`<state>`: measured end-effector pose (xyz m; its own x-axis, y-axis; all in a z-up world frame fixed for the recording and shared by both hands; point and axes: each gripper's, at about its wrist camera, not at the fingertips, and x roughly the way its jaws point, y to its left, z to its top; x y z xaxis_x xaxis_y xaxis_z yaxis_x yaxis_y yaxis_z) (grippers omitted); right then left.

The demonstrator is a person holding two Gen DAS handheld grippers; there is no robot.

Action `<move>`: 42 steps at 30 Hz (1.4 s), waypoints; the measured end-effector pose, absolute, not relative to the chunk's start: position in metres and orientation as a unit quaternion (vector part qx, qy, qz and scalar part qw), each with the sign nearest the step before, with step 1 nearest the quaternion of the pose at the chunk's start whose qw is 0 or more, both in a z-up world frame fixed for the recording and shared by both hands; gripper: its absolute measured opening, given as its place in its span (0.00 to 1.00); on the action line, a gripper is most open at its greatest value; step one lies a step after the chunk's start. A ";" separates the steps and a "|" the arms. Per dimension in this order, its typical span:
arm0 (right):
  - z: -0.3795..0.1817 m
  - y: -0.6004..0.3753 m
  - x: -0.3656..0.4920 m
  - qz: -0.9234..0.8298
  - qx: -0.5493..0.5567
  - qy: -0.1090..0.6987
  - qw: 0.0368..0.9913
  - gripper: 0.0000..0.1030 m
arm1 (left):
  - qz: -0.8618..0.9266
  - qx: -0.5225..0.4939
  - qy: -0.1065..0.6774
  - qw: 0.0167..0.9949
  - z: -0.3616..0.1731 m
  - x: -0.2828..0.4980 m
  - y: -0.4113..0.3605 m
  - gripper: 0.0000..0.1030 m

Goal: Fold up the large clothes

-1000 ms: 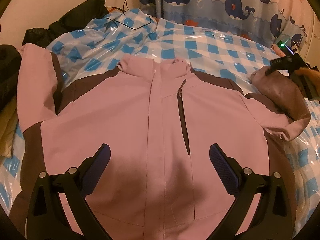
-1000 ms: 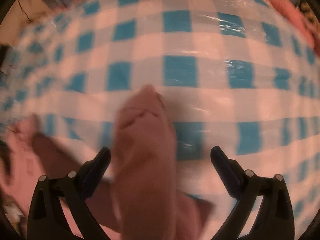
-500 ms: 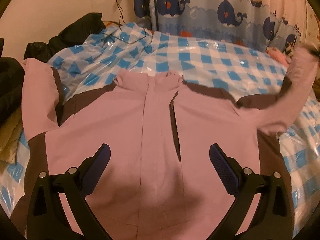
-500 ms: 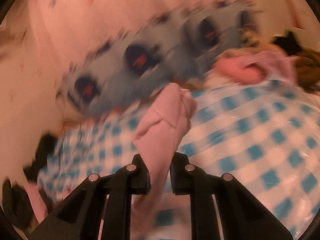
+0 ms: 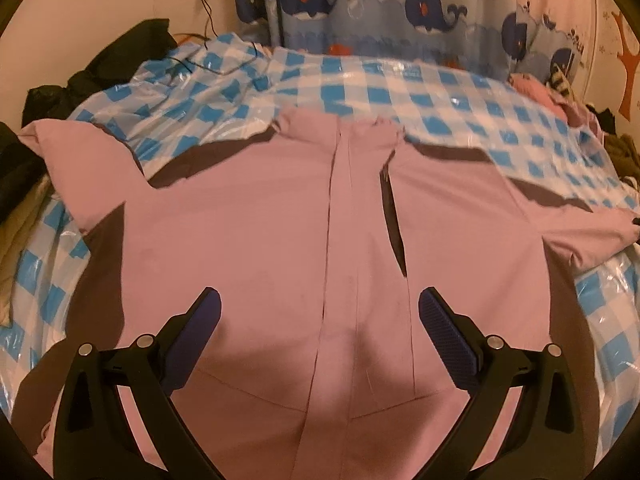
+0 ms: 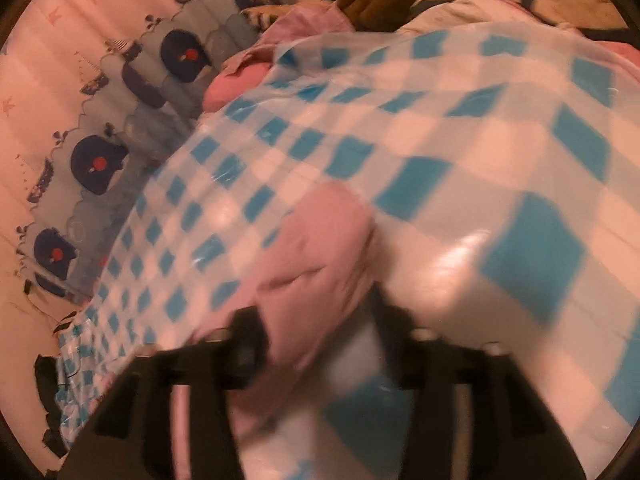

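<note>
A pink jacket lies flat just ahead of the spread left hand-held gripper, while the right hand-held gripper pinches its outstretched sleeve.

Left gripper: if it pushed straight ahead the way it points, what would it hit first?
Most likely the pink jacket: the open left gripper frames its front placket, with nothing between. How far above the fabric it is, the fisheye doesn't show.
</note>
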<state>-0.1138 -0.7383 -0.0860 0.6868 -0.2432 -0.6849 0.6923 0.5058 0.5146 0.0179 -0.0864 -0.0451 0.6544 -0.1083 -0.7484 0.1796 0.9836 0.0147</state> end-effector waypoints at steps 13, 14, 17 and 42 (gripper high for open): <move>-0.099 -0.656 -0.067 -0.248 0.283 0.431 0.820 0.88 | -0.085 0.047 0.418 0.903 -0.053 0.021 -0.084 0.92; -0.116 -0.656 -0.066 -0.270 0.295 0.444 0.802 0.88 | -0.085 0.044 0.416 0.904 -0.052 0.021 -0.083 0.92; -0.093 -0.626 -0.070 -0.281 0.289 0.386 0.830 0.87 | -0.074 0.031 0.406 0.910 -0.041 0.023 -0.067 0.92; 0.012 0.092 0.136 0.328 -0.046 0.339 0.881 0.91 | 0.108 -0.063 0.372 0.920 0.073 0.090 0.235 0.92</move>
